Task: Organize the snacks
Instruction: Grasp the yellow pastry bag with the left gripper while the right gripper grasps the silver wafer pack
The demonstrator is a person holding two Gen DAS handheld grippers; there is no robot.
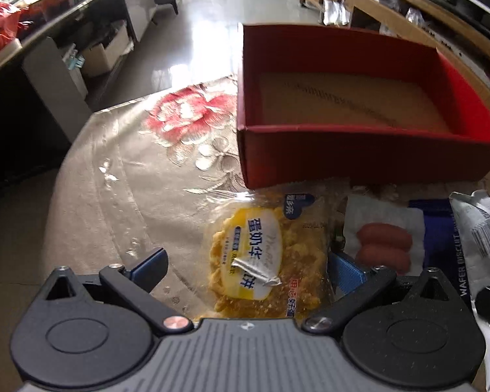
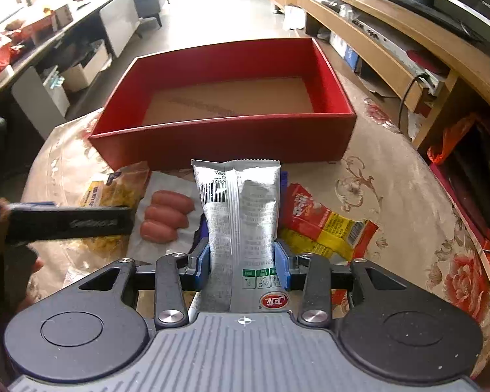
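The right tool (image 2: 241, 261) is clamping a silver wafer packet (image 2: 240, 209) between its blue pads; the left tool (image 1: 245, 261) is hovering spread wide over a yellow waffle packet (image 1: 264, 258) lying on the worktop (image 1: 114, 196); beyond, the red box (image 2: 225, 143) is sitting.

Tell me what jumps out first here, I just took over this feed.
The big red box stands open and empty at the far side of the flowered tablecloth. Right in front of it, the right claw is shut on a silver wafer packet, held upright. The left claw is open over a yellow egg-waffle pack, with a sausage pack lying beside it.
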